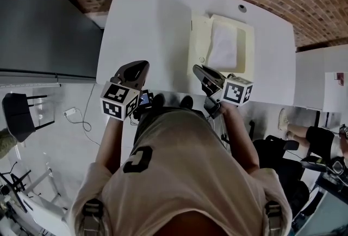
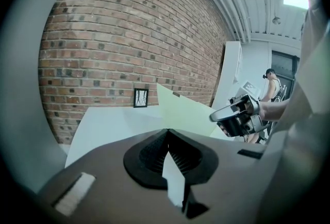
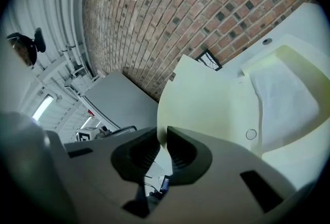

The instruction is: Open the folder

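My right tongs [image 3: 165, 132] are clamping the near edge of the folder's cover [image 3: 206, 99] and holding it upright. My left tongs [image 2: 167, 132] are hanging closed on nothing beside them. The folder [image 1: 246, 39] is lying on the white table [image 1: 147, 23], roughly half opened. I judge the cover needs swinging flat. Inside, a white sheet [image 1: 223, 47] is showing.

The left gripper [image 1: 140, 66] is held out in front of the body, pointing forward and a little down. Its jaws are closed together with nothing in them. The right gripper [image 1: 197, 70] is held beside it, a bit apart, and its jaws are pinched tight on the edge of the folder cover [image 3: 206, 99]. The left arm [image 1: 111, 145] and the right arm [image 1: 243, 142] both reach forward from the shoulders.
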`<state>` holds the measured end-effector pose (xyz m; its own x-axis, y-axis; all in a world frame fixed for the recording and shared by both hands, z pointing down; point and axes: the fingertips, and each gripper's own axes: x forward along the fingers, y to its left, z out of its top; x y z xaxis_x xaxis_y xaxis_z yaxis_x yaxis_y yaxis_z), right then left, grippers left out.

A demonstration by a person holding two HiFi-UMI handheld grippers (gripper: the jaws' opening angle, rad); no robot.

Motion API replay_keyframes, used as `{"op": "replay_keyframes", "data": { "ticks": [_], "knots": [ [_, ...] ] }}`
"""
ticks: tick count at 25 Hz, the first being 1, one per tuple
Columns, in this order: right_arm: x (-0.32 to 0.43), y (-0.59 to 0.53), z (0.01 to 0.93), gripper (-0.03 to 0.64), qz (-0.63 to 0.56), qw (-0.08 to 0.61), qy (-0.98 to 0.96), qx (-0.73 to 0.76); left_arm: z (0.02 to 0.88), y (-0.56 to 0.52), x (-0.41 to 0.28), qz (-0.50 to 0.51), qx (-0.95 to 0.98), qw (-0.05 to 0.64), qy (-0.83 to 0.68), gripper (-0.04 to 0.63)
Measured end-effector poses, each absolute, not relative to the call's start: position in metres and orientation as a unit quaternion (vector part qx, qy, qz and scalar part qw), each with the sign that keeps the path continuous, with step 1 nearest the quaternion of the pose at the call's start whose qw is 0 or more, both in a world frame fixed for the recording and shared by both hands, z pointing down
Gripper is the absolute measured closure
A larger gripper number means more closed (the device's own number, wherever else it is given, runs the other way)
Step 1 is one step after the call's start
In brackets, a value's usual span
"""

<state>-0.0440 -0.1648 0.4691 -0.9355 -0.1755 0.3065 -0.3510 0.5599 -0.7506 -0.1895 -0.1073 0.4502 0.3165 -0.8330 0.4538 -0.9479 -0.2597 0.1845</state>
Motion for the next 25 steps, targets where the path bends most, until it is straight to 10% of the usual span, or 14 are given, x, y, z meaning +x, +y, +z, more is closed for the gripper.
{"op": "replay_keyframes", "data": {
  "ticks": [25],
  "knots": [
    [-0.11, -0.147, 0.499, 0.594, 0.421, 0.152, -0.881, 0.156, 0.46, -0.089, -0.257, 0.13, 0.772, 0.221, -0.582, 0.592]
  ]
}}
